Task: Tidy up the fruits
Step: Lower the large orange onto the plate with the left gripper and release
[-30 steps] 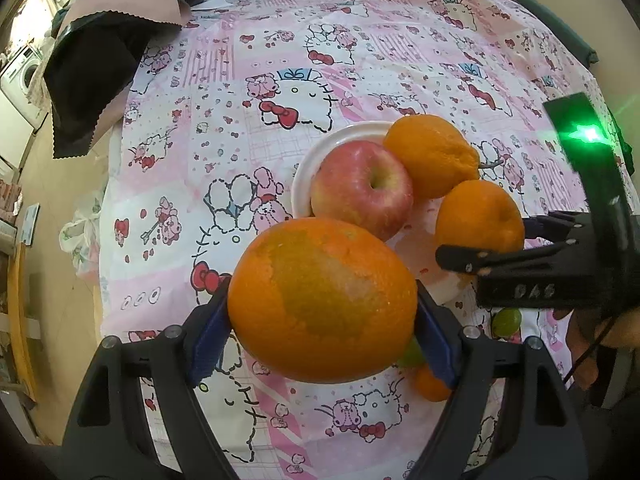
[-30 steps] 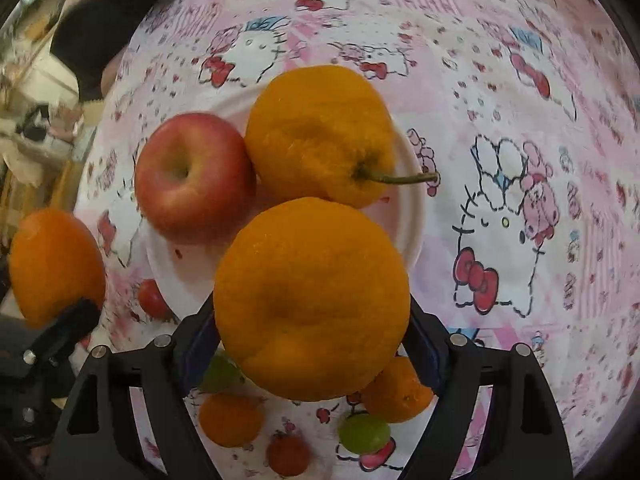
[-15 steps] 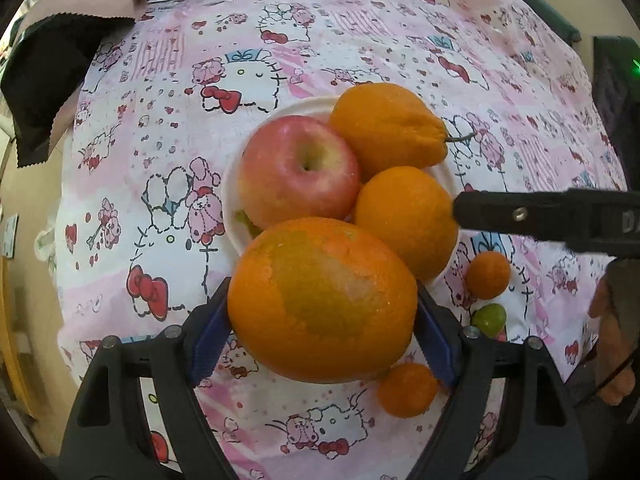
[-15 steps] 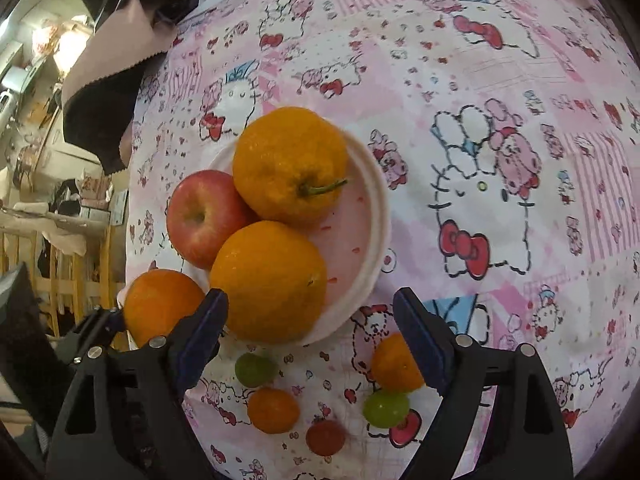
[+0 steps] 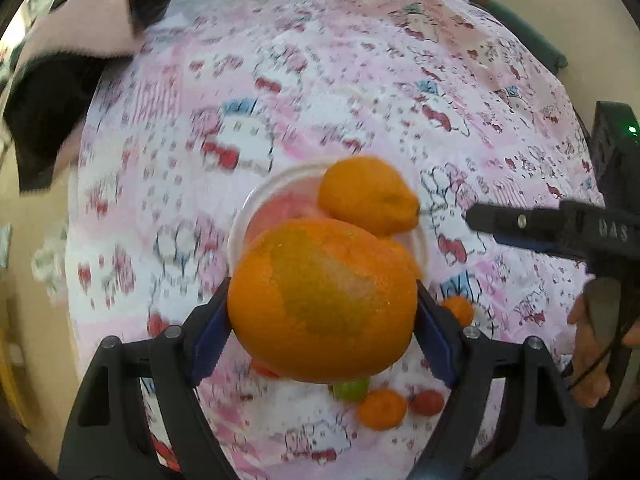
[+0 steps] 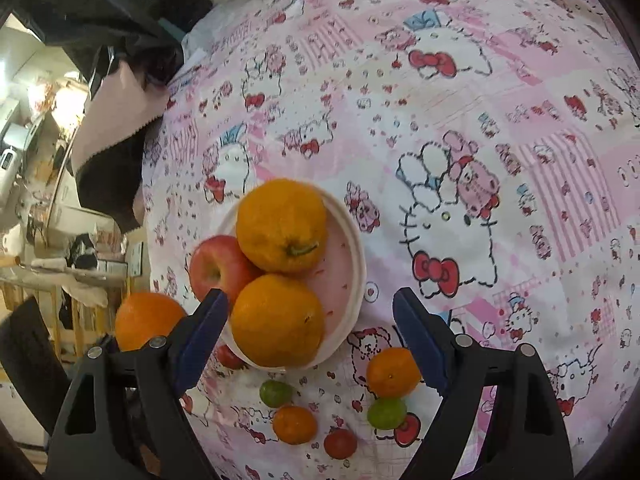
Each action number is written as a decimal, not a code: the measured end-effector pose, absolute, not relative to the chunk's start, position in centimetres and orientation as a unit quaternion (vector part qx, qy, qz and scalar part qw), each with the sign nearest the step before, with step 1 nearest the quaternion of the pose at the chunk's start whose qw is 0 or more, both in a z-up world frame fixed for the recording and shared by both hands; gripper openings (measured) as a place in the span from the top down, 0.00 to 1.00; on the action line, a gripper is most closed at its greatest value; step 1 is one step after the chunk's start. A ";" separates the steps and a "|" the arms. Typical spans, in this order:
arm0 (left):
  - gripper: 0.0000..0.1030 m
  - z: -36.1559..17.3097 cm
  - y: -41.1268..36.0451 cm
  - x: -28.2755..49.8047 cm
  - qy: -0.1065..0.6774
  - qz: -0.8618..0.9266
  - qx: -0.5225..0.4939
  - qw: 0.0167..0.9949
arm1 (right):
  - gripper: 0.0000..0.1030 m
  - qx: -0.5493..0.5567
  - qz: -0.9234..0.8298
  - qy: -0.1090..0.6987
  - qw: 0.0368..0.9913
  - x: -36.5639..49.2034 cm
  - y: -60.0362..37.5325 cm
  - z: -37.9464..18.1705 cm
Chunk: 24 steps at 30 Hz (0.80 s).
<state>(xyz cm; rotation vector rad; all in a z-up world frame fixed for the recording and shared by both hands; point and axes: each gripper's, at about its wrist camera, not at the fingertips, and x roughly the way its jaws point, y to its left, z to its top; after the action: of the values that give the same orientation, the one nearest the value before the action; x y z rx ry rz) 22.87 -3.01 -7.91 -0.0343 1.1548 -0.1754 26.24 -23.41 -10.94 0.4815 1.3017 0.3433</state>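
Observation:
My left gripper (image 5: 322, 320) is shut on a large orange (image 5: 322, 300) and holds it above the near rim of the white plate (image 5: 256, 208). The same orange shows in the right wrist view (image 6: 148, 318) at the left. My right gripper (image 6: 310, 336) is open and empty, above the plate's (image 6: 352, 264) near edge. The plate holds a red apple (image 6: 216, 266), a stemmed orange (image 6: 280, 224) and a round orange (image 6: 278, 318). Small fruits lie on the cloth nearby: small oranges (image 6: 394, 372) (image 6: 294, 424), green ones (image 6: 275, 393) (image 6: 386, 413) and a red one (image 6: 340, 443).
A pink cartoon-print cloth (image 6: 480, 120) covers the table. Black and pink fabric (image 6: 116, 136) lies at the far left corner. The table edge runs along the left, with room clutter beyond. A hand (image 5: 592, 340) holds the right gripper at the right.
My right gripper let go of the round orange on the plate and drew back, open. My left gripper moved right with its orange, over the plate's near side.

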 end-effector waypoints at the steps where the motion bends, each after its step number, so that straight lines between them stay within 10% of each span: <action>1: 0.23 -8.0 -3.7 23.8 0.548 -0.086 -0.012 0.832 | 0.16 0.225 0.155 0.596 0.755 26.3 -23.6 -10.9; 24: 0.16 -8.9 -6.2 27.3 0.553 -0.086 0.010 0.829 | 0.15 0.262 0.153 0.574 0.761 26.7 -25.6 -9.2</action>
<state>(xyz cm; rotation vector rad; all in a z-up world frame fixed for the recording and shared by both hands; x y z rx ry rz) 27.31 -6.24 -8.94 0.0216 1.1733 -0.1826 26.75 -25.60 -9.15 0.5699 1.2497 0.3332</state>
